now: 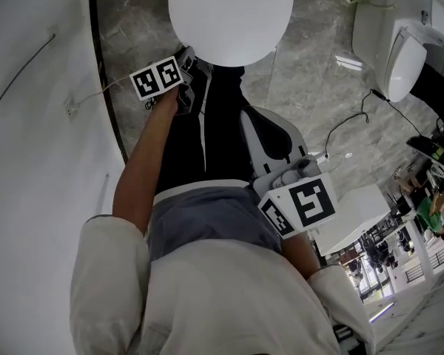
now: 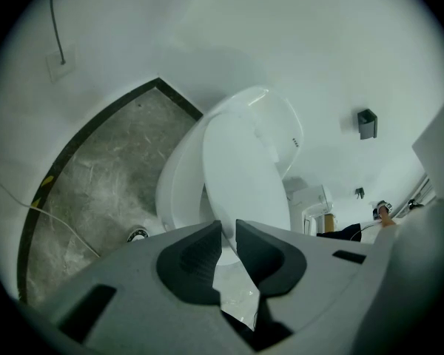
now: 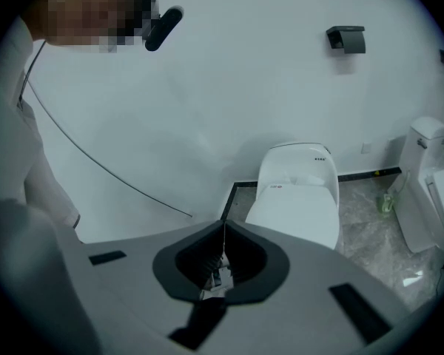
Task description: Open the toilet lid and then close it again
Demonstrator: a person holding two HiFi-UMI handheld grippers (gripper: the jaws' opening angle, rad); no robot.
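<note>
Left tool [image 2: 229, 231] pinching the front rim of the part-raised toilet lid [image 2: 240, 168] — clear only in its own view, head view showing just the lid's white top, right tool [image 3: 223, 231] closed, empty.

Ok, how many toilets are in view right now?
2. One toilet is straight ahead, at the top middle of the head view. The second toilet stands off to the right. More may be out of frame.
</note>
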